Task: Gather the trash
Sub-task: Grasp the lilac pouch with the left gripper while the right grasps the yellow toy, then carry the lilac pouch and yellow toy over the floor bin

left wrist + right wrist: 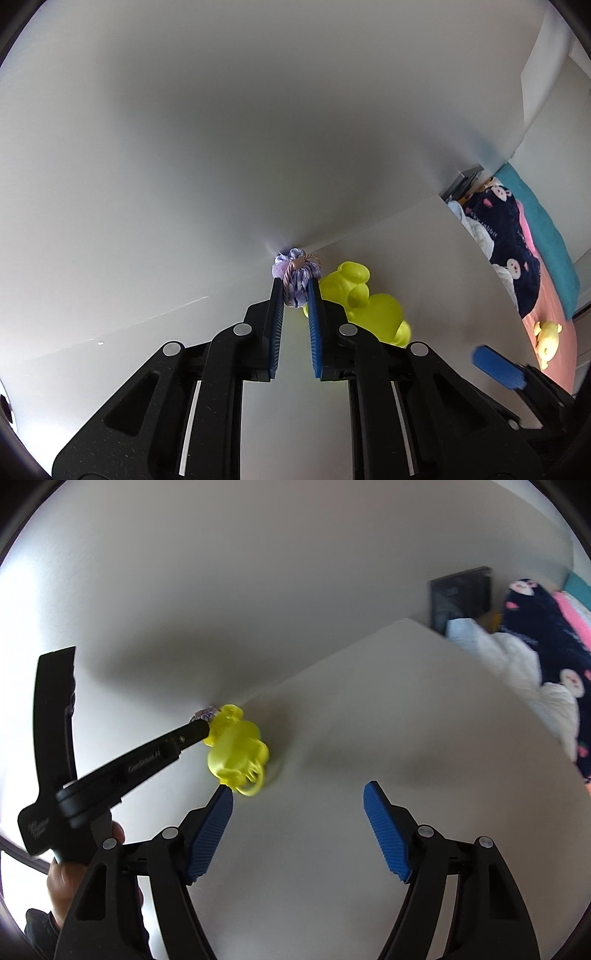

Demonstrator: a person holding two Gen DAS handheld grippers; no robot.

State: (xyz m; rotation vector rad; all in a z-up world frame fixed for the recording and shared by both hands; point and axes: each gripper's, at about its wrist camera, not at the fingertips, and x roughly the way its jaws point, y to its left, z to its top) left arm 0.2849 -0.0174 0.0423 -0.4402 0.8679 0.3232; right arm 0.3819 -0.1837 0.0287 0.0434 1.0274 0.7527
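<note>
The left gripper is closing its blue ribbed pads on a small crumpled lilac-and-purple fabric bundle tied with a tan cord, right against the white wall where the white table top is meeting it. A bright yellow plastic bear-shaped toy is lying on the table just beside the bundle, at about 4 o'clock from it. The right gripper is hanging wide open and is holding nothing; its left pad is sitting just beside the toy, at about 7 o'clock from it. At 2 o'clock, a dark blue blanket with pink pig prints is lying well apart.
</note>
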